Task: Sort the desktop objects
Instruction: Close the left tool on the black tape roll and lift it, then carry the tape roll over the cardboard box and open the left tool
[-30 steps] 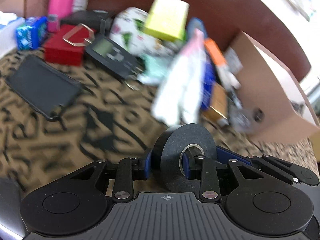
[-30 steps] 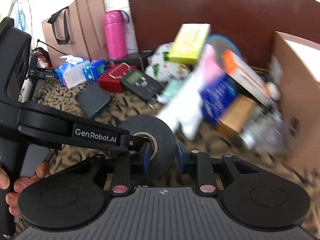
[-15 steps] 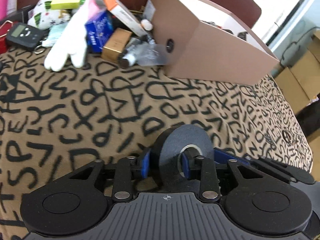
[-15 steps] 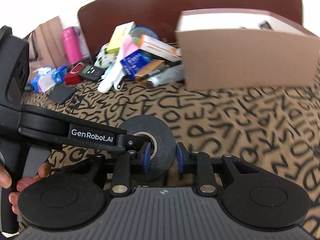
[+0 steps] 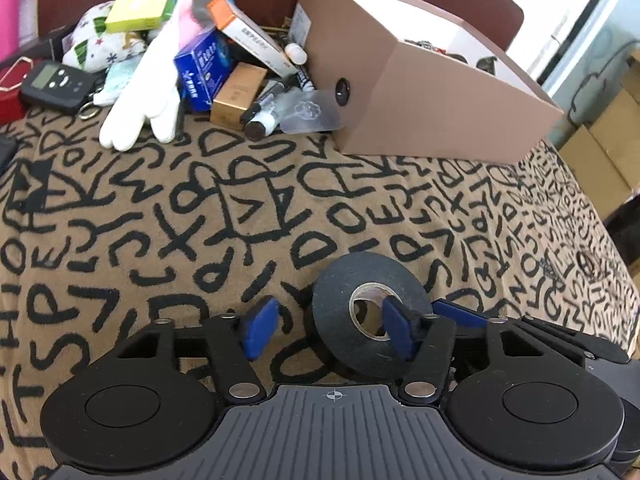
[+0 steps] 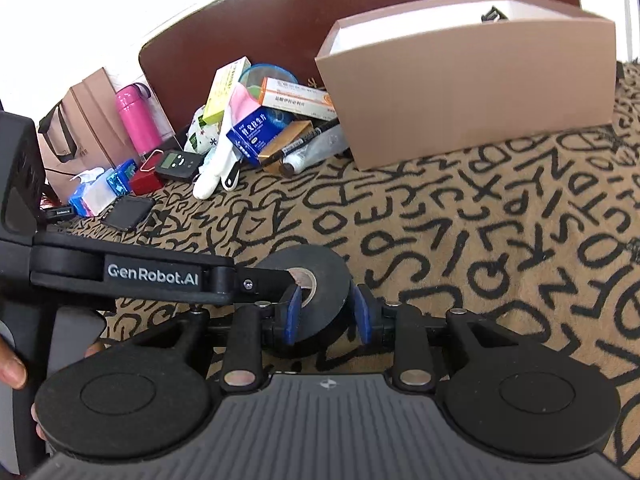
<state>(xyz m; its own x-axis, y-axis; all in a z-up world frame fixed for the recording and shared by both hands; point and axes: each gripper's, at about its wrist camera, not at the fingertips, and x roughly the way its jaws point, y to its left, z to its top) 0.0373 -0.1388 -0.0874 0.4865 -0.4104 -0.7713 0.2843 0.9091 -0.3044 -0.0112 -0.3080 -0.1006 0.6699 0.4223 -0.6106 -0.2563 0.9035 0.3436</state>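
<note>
1. I see the brown box (image 6: 472, 80) at the far edge of the desk (image 6: 500, 240).
2. My right gripper (image 6: 326, 314) clamps the black tape roll (image 6: 320, 280) near the front edge.
3. My left gripper (image 5: 328, 330) stands spread, one finger (image 5: 396, 330) through the roll's hole.

I've got the tape roll (image 6: 320, 292) standing on edge between my right fingers (image 6: 362, 314), resting on the tabletop (image 6: 500, 240). One of my left fingers (image 5: 396, 330) sits inside its core; the other stands apart on the left. Ahead of the fingers and to the right sits the box (image 6: 472, 80). Left of it is a heap: glove (image 6: 218, 168) in front, marker (image 6: 304, 142) against the box, cartons (image 6: 296, 96) piled behind. Further left lie the scale (image 6: 176, 164), phone (image 6: 128, 212) and tissue pack (image 6: 94, 196), with the bottle (image 6: 136, 118) behind them.
</note>
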